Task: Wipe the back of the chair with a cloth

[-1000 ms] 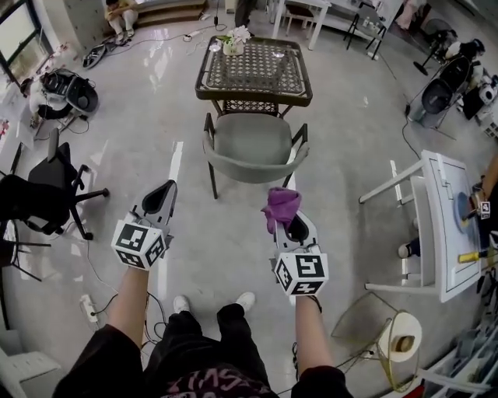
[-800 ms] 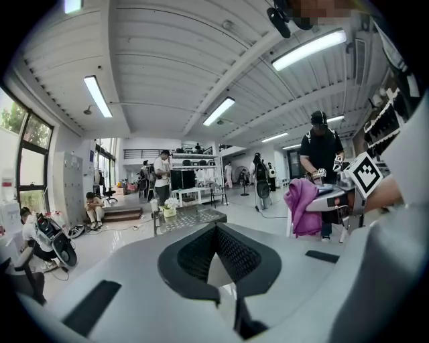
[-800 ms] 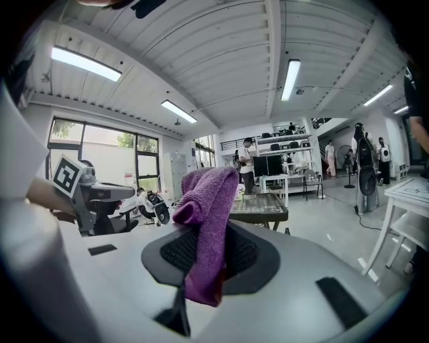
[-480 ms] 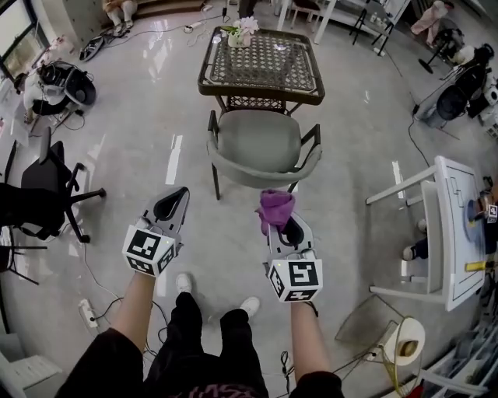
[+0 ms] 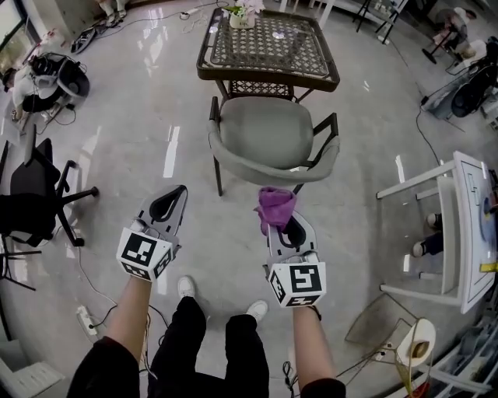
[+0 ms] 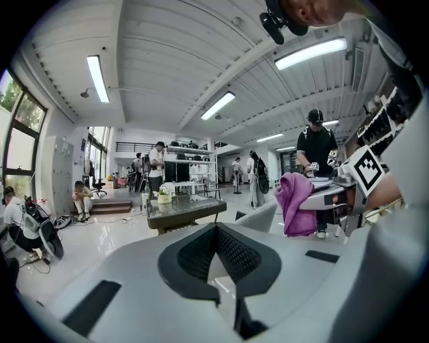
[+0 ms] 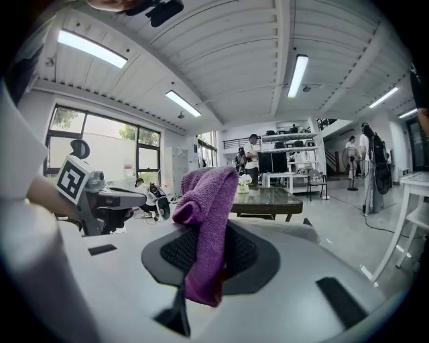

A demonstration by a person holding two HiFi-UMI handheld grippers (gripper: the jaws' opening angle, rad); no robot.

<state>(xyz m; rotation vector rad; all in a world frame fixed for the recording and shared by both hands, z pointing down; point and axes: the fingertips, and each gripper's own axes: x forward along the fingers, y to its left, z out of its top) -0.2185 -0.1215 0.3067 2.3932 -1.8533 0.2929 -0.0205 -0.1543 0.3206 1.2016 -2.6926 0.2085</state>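
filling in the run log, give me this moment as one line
phase: pre-wipe | right gripper: shut on purple cloth | left gripper: shut, empty | chair back: ahead, not yet touched

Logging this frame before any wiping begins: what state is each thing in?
left gripper: shut, empty.
right gripper: shut on purple cloth.
purple cloth: pinched, drooping, not yet on chair.
chair: upright, seat empty.
table: upright, flower pot on top.

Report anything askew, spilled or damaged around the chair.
Nothing stands out. The chair stands upright at the table with no visible damage, and the cloth is clamped in the right gripper.
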